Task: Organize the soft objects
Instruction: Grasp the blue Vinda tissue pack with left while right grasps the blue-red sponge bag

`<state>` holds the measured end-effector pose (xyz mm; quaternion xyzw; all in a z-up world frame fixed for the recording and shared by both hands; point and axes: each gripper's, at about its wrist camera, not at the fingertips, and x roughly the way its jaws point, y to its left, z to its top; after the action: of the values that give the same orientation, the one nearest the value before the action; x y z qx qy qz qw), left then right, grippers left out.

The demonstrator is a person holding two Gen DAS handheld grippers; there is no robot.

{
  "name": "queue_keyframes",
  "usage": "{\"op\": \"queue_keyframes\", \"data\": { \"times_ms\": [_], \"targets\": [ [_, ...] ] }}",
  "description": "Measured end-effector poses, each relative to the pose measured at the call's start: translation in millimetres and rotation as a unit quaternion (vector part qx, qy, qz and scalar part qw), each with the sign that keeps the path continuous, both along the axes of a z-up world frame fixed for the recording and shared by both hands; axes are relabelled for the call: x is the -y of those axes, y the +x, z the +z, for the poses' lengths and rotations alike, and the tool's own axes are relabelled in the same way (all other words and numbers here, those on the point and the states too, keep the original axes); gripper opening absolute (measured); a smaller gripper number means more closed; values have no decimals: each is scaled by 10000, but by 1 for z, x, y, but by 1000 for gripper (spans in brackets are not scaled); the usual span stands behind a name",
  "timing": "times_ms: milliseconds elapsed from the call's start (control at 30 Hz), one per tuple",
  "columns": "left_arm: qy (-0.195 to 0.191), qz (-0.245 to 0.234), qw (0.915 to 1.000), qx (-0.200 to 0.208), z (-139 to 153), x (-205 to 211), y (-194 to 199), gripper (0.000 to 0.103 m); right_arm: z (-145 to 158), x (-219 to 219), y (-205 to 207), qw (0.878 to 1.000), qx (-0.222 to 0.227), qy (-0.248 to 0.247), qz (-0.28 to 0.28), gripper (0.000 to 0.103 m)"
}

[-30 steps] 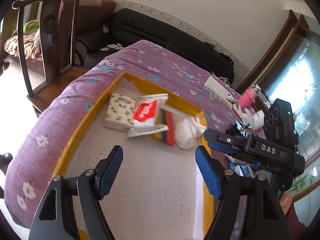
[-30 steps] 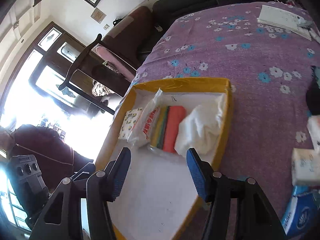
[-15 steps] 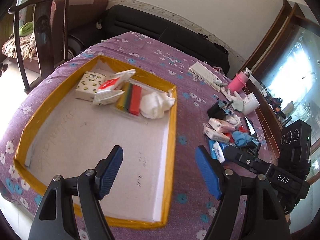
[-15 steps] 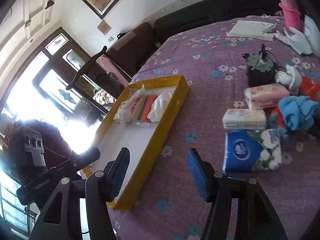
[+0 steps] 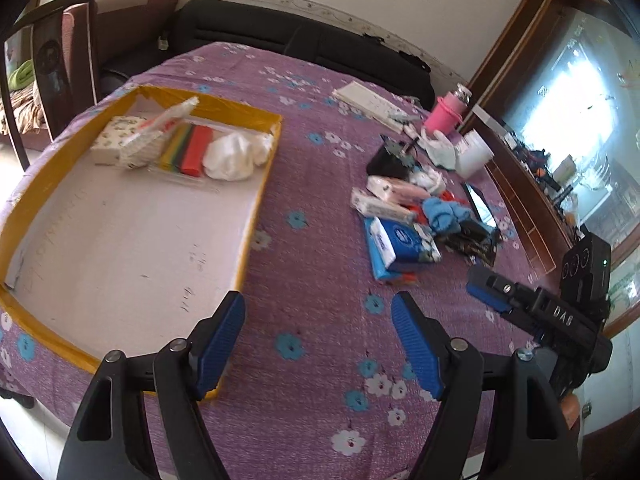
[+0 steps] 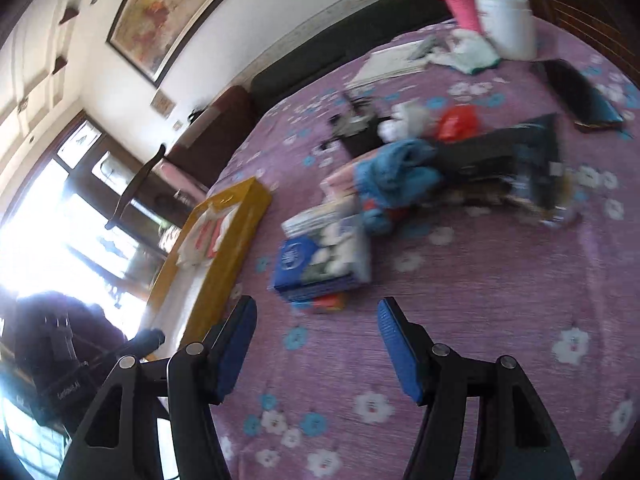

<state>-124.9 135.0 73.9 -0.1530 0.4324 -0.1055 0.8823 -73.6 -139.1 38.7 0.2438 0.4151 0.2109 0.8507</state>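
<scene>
A yellow-rimmed tray (image 5: pixel 256 216) lies on the left of the purple flowered tablecloth. At its far end sit a floral tissue pack (image 5: pixel 116 136), a red-and-white packet (image 5: pixel 160 128), coloured sponges (image 5: pixel 188 152) and a white cloth (image 5: pixel 236 154). To its right is a loose pile: a blue tissue pack (image 5: pixel 400 244), a blue cloth (image 5: pixel 444 212) and pink and white packs. My left gripper (image 5: pixel 318 308) is open over bare cloth by the tray's near right corner. My right gripper (image 6: pixel 316 312) is open and empty, just short of the blue tissue pack (image 6: pixel 320 264); the blue cloth (image 6: pixel 396 168) lies beyond.
Behind the pile stand a pink bottle (image 5: pixel 444 114), a white cup (image 5: pixel 474 156), a white glove (image 5: pixel 438 148), a dark phone (image 5: pixel 478 204) and a white pad (image 5: pixel 368 100). A wooden chair (image 5: pixel 52 60) and a black sofa border the table's far side.
Both views have swung from above the tray to the tablecloth on its right, towards the loose pile. Both grippers' jaws stay apart and empty.
</scene>
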Motion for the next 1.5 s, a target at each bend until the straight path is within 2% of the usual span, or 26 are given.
{"op": "queue_keyframes", "data": {
  "times_ms": [167, 233, 300, 400, 467, 633, 700, 767, 800, 867, 967, 1033, 1200, 1367, 1400, 1433, 1500],
  "targets": [
    [-58, -269, 9994, -207, -17, 26, 6, 75, 0, 32, 2, 9988, -107, -172, -437, 69],
    [-141, -406, 9987, -271, -21, 36, 10, 75, 16, 22, 13, 9999, -35, 74, -149, 69],
    [-129, -549, 9980, -291, -22, 46, 12, 75, 36, -4, 20, 9977, 187, 307, 568, 70],
    [182, -695, 9971, -253, -17, 59, 16, 75, 45, -20, 22, 9977, 458, -137, 481, 77],
    [281, -695, 9970, -168, -12, 61, 17, 75, 30, -15, 37, 9995, 187, -201, 185, 77],
    [209, -426, 9987, -160, -15, 46, 17, 75, -18, -13, 83, 9964, -701, 475, 57, 77],
    [177, -323, 9991, -214, -18, 37, 18, 75, -26, -26, 82, 9907, -839, 923, 546, 77],
    [180, -279, 9992, -236, -20, 29, 18, 75, -16, -44, 68, 9756, -678, 1454, 1498, 77],
    [203, -279, 9992, -225, -20, 27, 18, 75, -8, -48, 57, 9675, -547, 1578, 1898, 77],
    [213, -303, 9991, -204, -22, 25, 20, 75, 4, -42, 38, 9660, -291, 1496, 2089, 77],
    [201, -369, 9986, -310, -32, 29, 28, 75, 4, -16, 27, 9804, -91, 1082, 1642, 78],
    [332, -413, 9980, -349, -37, 36, 36, 75, -7, 4, 29, 9898, -182, 828, 1146, 78],
    [718, -556, 9954, -296, -36, 54, 63, 75, -26, 36, 34, 9923, -443, 1009, 563, 78],
    [1350, -631, 9888, -95, -40, 69, 95, 75, -26, 39, 32, 9933, -425, 982, 444, 78],
    [1505, -698, 9861, -99, -43, 72, 101, 74, -25, 42, 27, 9936, -413, 954, 438, 78],
    [1597, -774, 9841, -107, -46, 73, 104, 66, -23, 41, 26, 9940, -402, 920, 433, 78],
    [1695, -920, 9812, -72, -46, 74, 100, 64, -22, 39, 26, 9945, -384, 866, 436, 78]
  ]
}}
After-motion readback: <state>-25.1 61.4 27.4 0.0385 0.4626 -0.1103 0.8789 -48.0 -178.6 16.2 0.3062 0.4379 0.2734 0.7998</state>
